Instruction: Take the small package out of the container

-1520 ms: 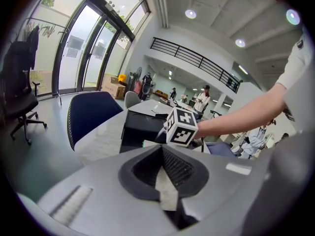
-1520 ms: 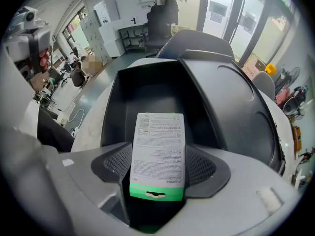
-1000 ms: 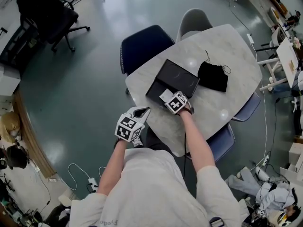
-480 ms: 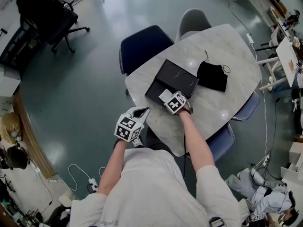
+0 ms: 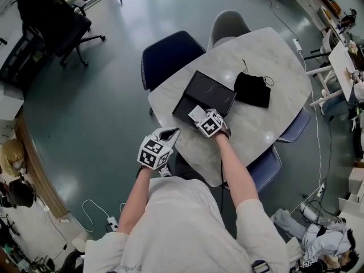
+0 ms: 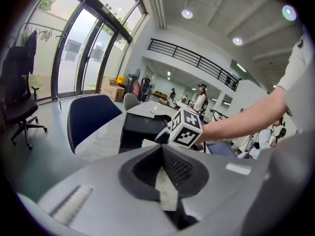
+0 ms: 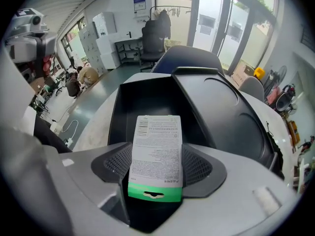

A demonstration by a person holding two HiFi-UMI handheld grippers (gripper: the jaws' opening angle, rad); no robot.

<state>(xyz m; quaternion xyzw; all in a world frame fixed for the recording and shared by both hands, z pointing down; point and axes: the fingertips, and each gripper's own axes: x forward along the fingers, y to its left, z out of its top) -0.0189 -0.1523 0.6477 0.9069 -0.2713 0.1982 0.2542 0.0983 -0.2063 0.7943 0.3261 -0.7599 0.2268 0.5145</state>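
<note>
Black and open, the container (image 5: 207, 92) sat on the marble tabletop (image 5: 259, 131). The right hand-held gripper (image 7: 155, 167) was clamped on the white-and-green package (image 7: 156, 149), just above the container's near end. The left hand-held gripper (image 6: 165, 175), jaws together with nothing between them, hung well apart from the container. A dark pouch (image 5: 253, 90) lay beside the container.

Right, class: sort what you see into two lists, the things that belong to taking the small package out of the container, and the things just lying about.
Belongs to the job:
small package, gripped in the right gripper
black container, open

Just lying about:
black pouch on the table
blue chair
left gripper, shut and empty, idle
</note>
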